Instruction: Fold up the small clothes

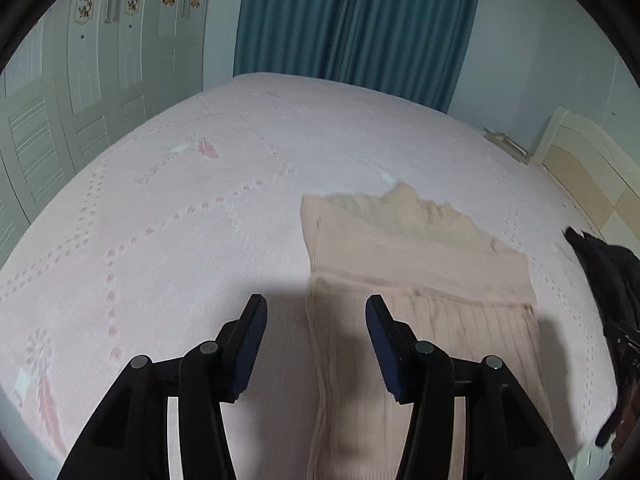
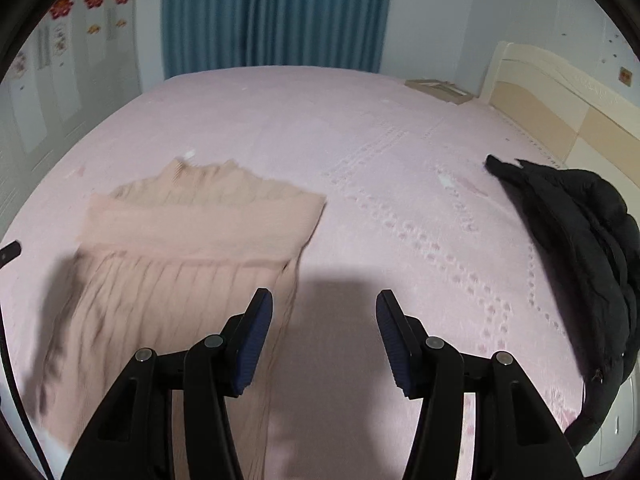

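Nearest the cameras, the left gripper (image 1: 316, 304), a black two-finger tong with dark blue ribbed pads, is hanging above the bed with its jaws standing partly apart and gripping nothing; the long side edge of the garment is showing between its fingers, lying on the bed below and clear of the pads. The right gripper (image 2: 325, 299) of the same build is likewise standing partly open and empty, with bare pink cover and a shadow showing between its fingers. The beige ribbed knit sweater (image 1: 420, 276) (image 2: 192, 248) is lying flat on the pale pink patterned bed cover (image 1: 180, 220) (image 2: 400, 208), its ribbed lower part reaching toward the near edge of the bed and its upper part folded over in a smooth band across it, the neck pointing toward the far edge. Toward the right side of the bed, near the cream wooden headboard (image 2: 560, 104), a black padded jacket (image 2: 580, 248) is lying in a heap, well apart from the sweater. Beyond the far edge, teal pleated curtains (image 1: 356, 20) (image 2: 276, 12) are hanging, with pale wardrobe doors (image 1: 80, 92) standing to the left.
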The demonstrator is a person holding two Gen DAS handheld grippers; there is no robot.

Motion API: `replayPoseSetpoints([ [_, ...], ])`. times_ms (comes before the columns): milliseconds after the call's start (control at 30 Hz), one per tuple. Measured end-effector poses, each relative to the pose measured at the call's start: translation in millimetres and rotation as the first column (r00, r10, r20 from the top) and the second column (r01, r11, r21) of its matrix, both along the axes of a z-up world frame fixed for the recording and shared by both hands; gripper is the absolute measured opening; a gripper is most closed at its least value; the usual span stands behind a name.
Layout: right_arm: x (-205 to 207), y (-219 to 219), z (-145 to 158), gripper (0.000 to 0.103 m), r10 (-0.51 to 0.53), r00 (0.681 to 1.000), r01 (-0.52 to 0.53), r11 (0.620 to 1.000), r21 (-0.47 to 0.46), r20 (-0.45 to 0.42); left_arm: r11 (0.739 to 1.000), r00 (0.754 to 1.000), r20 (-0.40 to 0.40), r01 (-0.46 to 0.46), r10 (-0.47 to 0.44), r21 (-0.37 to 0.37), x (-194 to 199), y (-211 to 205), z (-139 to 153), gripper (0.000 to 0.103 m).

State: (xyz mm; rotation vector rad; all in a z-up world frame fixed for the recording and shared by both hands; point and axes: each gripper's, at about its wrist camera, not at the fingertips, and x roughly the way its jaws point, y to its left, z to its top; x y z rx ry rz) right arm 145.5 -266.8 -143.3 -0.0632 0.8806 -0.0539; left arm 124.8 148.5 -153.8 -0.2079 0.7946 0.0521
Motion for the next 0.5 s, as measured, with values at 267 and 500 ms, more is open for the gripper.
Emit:
replayPoseSetpoints([
  [267,-63,13,-35,0.053,0.055,0.995,-0.047,0.995,0.09,-0.085,0.999,0.998,-0.061,0.033,-0.034,-0.023,-68,0,-18,0.049],
  [500,-93,17,-69,0.053,0.062,0.986,-0.029,0.978,0.205,-0.154,0.995,0.989,-0.129,0.069,-0.077,-0.067,-108,2,-56,0.049],
])
